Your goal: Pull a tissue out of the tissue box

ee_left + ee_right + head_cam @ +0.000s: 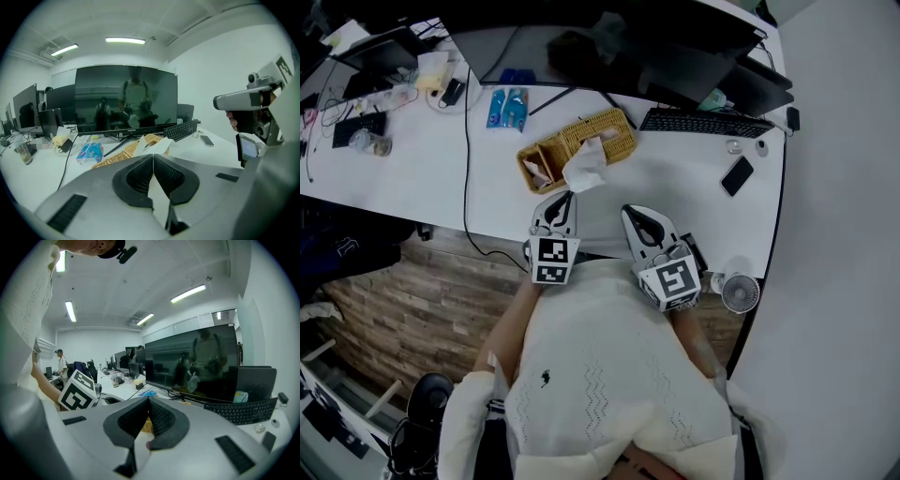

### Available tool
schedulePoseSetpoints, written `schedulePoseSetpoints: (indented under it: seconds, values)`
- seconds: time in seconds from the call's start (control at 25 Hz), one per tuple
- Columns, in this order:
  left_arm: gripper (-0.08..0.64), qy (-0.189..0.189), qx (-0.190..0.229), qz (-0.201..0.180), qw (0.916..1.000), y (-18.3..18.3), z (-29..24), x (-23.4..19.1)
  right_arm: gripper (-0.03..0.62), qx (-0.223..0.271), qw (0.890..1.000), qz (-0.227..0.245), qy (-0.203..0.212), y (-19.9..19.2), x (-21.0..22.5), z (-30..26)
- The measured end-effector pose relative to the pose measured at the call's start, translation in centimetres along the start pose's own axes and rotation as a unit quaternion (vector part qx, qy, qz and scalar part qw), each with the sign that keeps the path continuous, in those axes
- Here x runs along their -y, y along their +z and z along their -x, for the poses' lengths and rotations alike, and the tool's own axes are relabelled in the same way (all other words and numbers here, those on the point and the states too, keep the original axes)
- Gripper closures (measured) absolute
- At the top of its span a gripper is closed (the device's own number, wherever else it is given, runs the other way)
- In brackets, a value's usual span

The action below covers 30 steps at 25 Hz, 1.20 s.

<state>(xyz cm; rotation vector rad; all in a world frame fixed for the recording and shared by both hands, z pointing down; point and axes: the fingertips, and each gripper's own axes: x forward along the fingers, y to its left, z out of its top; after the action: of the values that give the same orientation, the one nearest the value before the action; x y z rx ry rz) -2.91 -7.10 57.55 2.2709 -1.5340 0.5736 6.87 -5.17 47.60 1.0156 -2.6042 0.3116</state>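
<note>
Just before tissue box (611, 127), left fingers (565, 208) clamped on tissue (584, 167), right fingers (639, 221) closed, empty

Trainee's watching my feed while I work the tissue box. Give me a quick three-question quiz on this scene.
1. Multiple choice: in the head view, what lies on the desk just below the right end of the keyboard? A) a phone B) a mug C) scissors
2. True or false: the right gripper holds the tissue.
3. Short answer: which gripper's tip meets the tissue that sticks out of the wicker tissue box?

Key
1. A.
2. False: its jaws are shut on nothing, short of the box.
3. The left gripper, jaws shut on the tissue.
</note>
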Motion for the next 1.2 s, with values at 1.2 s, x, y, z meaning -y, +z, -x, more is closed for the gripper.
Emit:
schedulePoseSetpoints:
  seconds: [1.2]
  values:
    - [0.545, -0.024, 0.041, 0.02, 0.9987, 2.7, 3.5, -3.6, 0.591, -0.004, 1.0, -0.011, -0.018, 0.1, -1.3, -3.3]
